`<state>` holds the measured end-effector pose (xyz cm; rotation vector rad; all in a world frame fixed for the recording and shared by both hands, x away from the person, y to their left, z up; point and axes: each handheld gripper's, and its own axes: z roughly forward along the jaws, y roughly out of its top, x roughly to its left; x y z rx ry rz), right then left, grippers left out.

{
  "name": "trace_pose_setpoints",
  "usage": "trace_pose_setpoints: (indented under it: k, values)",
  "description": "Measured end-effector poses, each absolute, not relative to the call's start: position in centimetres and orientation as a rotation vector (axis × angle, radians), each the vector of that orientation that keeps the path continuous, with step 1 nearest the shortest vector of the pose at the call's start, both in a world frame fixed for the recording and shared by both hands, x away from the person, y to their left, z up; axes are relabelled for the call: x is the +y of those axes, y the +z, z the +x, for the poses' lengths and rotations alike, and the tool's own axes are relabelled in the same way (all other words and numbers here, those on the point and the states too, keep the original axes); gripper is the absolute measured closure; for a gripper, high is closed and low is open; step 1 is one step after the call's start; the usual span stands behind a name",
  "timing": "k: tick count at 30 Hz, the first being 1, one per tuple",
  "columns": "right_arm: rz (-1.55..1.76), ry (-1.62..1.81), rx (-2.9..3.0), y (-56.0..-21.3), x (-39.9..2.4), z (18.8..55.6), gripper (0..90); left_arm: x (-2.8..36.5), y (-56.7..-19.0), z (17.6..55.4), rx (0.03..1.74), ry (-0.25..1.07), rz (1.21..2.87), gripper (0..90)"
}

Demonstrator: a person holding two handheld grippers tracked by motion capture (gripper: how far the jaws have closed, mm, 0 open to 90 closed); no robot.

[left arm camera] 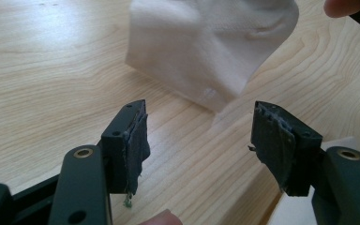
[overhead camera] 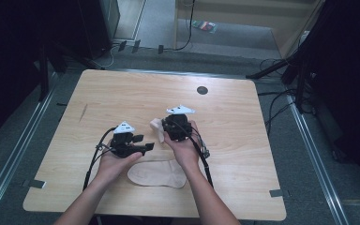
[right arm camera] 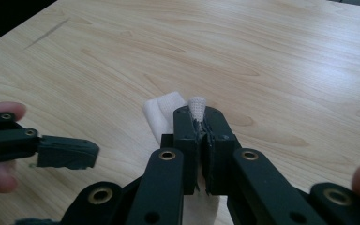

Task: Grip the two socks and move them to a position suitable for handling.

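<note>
The left tongs stand with both black jaws apart, nothing between their pads; worn padding frays along the inner faces. Beyond the gap, a pale cloth hangs above the wooden table, its lowest corner pointing down towards the space between the jaws without touching them. A fingertip shows at the bottom edge, below the jaws. More fingers sit at the upper right corner, right of the cloth.
</note>
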<state>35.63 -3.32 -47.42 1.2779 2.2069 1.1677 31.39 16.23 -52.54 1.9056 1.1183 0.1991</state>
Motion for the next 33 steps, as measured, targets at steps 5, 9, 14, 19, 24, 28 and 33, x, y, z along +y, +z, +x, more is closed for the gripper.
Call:
trace_pose_setpoints:
  k: [5, 9, 14, 19, 24, 28, 33]
  values:
    - [1.265, 1.119, 2.199, -47.7, -2.8, 35.6, 84.2, 16.0, -52.7, 31.4, 1.113, 0.198, 1.924, 36.7]
    - [1.313, 1.111, 2.183, -49.1, -3.7, 36.1, 82.3, 16.8, -52.7, 31.1, 1.116, 0.190, 1.915, 37.6]
    - [1.413, 1.125, 2.152, -51.2, -6.2, 36.6, 83.7, 18.1, -53.1, 31.2, 1.160, 0.192, 1.894, 38.5]
    - [1.422, 1.130, 2.144, -51.9, -6.9, 36.7, 84.4, 17.9, -53.1, 31.3, 1.151, 0.195, 1.899, 38.6]
    - [1.394, 1.161, 2.152, -51.2, -6.8, 36.4, 87.9, 16.8, -53.3, 31.5, 1.137, 0.188, 1.926, 38.3]
    - [1.366, 1.190, 2.163, -49.7, -5.8, 35.8, 88.0, 16.0, -53.4, 31.7, 1.128, 0.168, 1.945, 37.1]
    - [1.350, 1.230, 2.172, -48.2, -4.6, 35.3, 88.0, 14.5, -53.7, 31.9, 1.118, 0.184, 2.006, 34.5]
